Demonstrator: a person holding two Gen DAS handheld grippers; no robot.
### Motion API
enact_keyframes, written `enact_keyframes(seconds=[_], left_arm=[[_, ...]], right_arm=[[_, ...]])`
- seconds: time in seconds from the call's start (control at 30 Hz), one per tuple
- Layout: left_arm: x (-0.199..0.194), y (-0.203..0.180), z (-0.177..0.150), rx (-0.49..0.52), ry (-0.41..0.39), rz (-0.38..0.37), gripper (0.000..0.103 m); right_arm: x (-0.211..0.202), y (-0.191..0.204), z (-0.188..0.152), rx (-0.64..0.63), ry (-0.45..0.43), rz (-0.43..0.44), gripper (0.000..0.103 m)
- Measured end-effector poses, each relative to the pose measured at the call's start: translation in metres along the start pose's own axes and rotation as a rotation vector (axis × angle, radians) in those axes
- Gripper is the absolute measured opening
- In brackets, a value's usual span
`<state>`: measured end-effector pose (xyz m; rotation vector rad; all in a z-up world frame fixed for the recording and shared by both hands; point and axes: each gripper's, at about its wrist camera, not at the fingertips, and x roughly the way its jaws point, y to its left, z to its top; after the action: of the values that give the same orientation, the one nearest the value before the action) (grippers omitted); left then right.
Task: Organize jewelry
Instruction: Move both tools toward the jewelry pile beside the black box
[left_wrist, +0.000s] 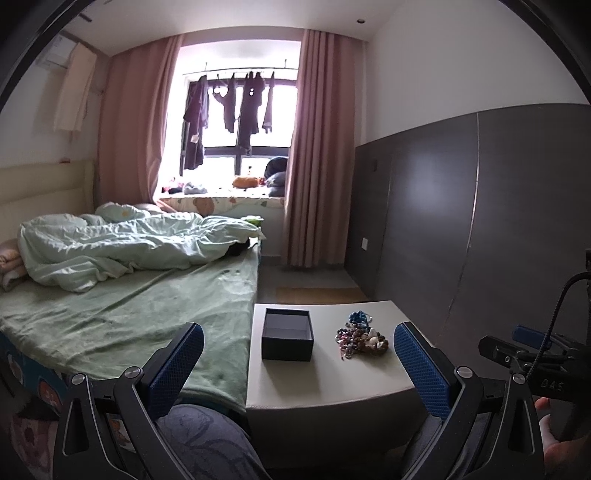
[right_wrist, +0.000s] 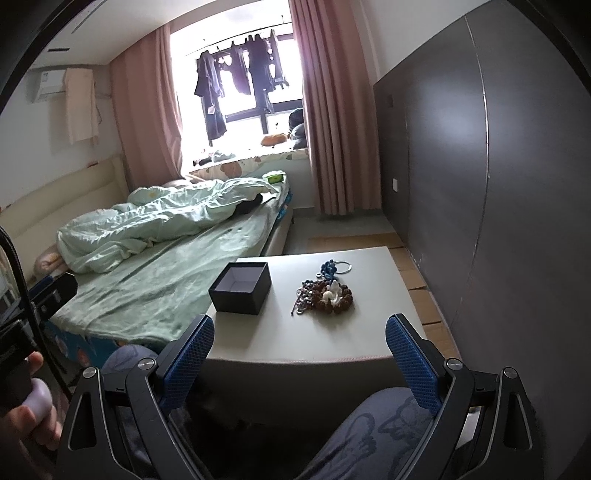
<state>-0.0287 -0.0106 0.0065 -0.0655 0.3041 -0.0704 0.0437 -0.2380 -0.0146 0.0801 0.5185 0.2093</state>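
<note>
smooth pale table (right_wrist: 332, 332), square dark box (right_wrist: 241, 288), knobbly bead heap (right_wrist: 325, 293)

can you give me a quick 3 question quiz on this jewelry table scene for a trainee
1. True or false: the dark box on the white table already holds jewelry.
2. Multiple choice: the jewelry pile lies A) inside the box, B) on the table to the right of the box, C) on the bed.
3. Fill in: both the left gripper and the right gripper are ____ and hold nothing.

Key: 1 false, the box looks empty; 2 B; 3 open.
</note>
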Motion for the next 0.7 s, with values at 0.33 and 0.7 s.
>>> enact_keyframes(seconds=[0.33,0.7], left_arm=[[-0.006,-0.002,0.005,-0.021,0.010,-0.029,0.103],[0.025,-0.003,0.015,-0.011,0.032,-0.051,0.103]], right_arm=[[-0.010,-0.002,-0.003,0.007,-0.004,0.028,0.094],[0.004,-0.014,0.020,0.026,0.009,0.068,0.094]])
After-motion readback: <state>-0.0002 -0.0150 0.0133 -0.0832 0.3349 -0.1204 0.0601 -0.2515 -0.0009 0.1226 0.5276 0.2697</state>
